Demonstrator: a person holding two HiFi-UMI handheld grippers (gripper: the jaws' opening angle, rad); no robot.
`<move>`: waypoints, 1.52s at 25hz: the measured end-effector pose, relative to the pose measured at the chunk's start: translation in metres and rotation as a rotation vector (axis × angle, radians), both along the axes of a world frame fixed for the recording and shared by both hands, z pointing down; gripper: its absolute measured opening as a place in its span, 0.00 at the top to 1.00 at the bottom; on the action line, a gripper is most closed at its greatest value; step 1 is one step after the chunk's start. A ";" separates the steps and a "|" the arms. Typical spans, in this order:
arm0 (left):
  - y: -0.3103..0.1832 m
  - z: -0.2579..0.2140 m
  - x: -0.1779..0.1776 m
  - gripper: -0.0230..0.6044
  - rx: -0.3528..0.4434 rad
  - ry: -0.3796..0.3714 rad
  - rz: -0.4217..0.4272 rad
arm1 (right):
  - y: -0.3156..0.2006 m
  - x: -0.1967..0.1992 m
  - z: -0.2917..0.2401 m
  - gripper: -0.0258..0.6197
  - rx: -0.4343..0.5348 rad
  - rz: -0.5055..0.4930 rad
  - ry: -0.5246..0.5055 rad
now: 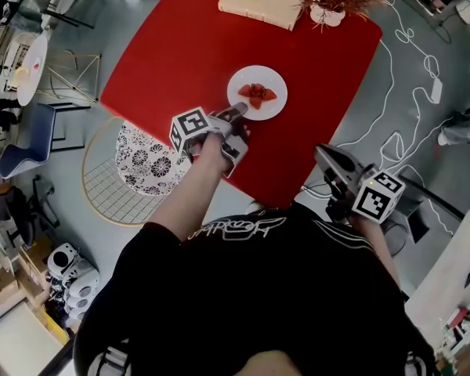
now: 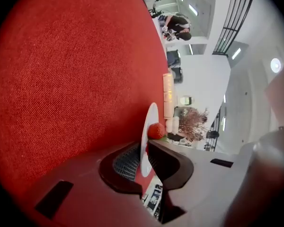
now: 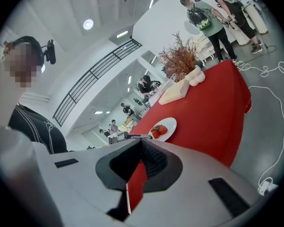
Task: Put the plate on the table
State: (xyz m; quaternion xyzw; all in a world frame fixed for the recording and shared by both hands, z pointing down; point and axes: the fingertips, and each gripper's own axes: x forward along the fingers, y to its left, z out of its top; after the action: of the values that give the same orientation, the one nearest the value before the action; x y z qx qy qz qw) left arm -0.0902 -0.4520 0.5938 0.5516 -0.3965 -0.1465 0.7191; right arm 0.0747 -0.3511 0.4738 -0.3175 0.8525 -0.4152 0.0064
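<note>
step: plate (image 1: 258,74) down on table (image 1: 180,53), release stage imo
left gripper (image 1: 237,113): pinching plate rim
right gripper (image 1: 321,153): closed, empty
next: prob unclamp, back off

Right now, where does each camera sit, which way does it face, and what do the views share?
Head view: on the person's head, looking steeply down at the red table; torso, left gripper and right gripper show.
Left gripper view: on the left gripper, low over the tabletop, looking along jaws closed on the plate rim.
Right gripper view: on the right gripper, off the table's edge, facing the table; jaws together, empty; the person's shoulder at left.
Shared: all three show the plate with strawberries.
</note>
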 end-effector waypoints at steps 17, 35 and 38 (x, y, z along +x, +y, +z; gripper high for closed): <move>-0.012 -0.020 0.013 0.49 0.075 0.067 0.041 | 0.007 0.002 0.009 0.95 -0.029 0.007 -0.016; 0.012 -0.017 0.039 0.46 0.304 -0.453 0.550 | 0.019 -0.003 0.009 0.95 -0.015 0.001 -0.002; 0.020 -0.015 0.042 0.46 0.343 -0.563 0.644 | 0.023 -0.007 0.008 0.95 -0.019 -0.008 -0.001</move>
State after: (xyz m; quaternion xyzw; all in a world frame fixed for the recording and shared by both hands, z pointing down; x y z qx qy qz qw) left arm -0.0483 -0.4319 0.5788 0.7760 -0.3548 0.1766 0.4906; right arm 0.0675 -0.3285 0.4822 -0.3139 0.8499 -0.4233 0.0019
